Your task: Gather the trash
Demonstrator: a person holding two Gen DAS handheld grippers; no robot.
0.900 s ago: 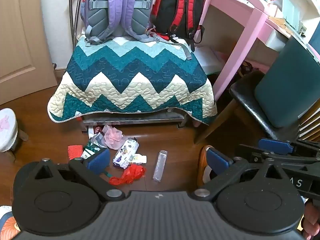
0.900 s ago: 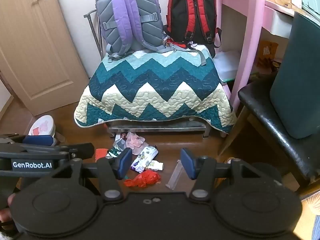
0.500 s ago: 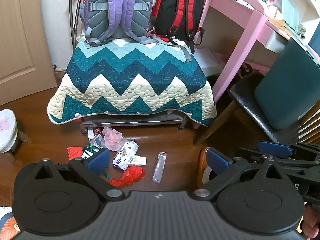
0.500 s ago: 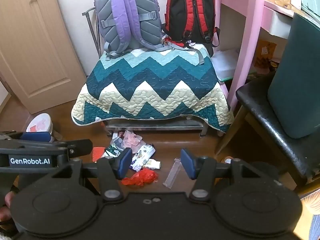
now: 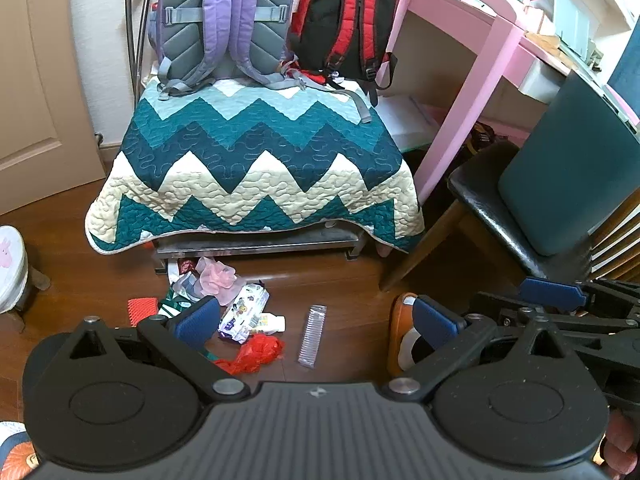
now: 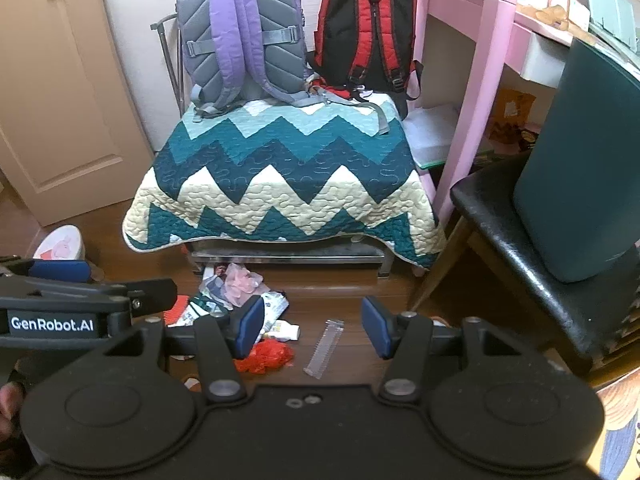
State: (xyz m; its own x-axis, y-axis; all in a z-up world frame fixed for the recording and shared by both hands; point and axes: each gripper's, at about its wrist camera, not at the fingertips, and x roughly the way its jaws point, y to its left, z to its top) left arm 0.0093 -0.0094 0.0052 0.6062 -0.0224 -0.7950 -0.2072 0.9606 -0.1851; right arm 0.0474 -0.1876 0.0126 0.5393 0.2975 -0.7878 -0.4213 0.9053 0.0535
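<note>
A pile of trash lies on the wooden floor in front of the quilt-covered bench: a red crumpled bag (image 5: 256, 354) (image 6: 266, 354), a clear plastic tray (image 5: 313, 335) (image 6: 325, 348), a printed wrapper pack (image 5: 244, 312), a small white bottle (image 5: 272, 324) (image 6: 285, 332), pink plastic (image 5: 216, 278) (image 6: 242, 282) and a red ribbed piece (image 5: 142, 306). My left gripper (image 5: 316, 320) is open and empty above the pile. My right gripper (image 6: 314, 326) is open and empty, beside the left one, also above the trash.
A bench under a zigzag quilt (image 5: 256, 168) carries a purple backpack (image 5: 224, 20) and a red-black backpack (image 5: 344, 24). A pink desk (image 5: 472, 52) and a black chair (image 5: 520, 208) stand at the right. A small white stool (image 5: 12, 268) stands at the left. An orange object (image 5: 400, 332) lies near the chair.
Both grippers have shifted slightly; the scene has drifted a little to the left in the right wrist view. Both stay open and nothing was picked up.
</note>
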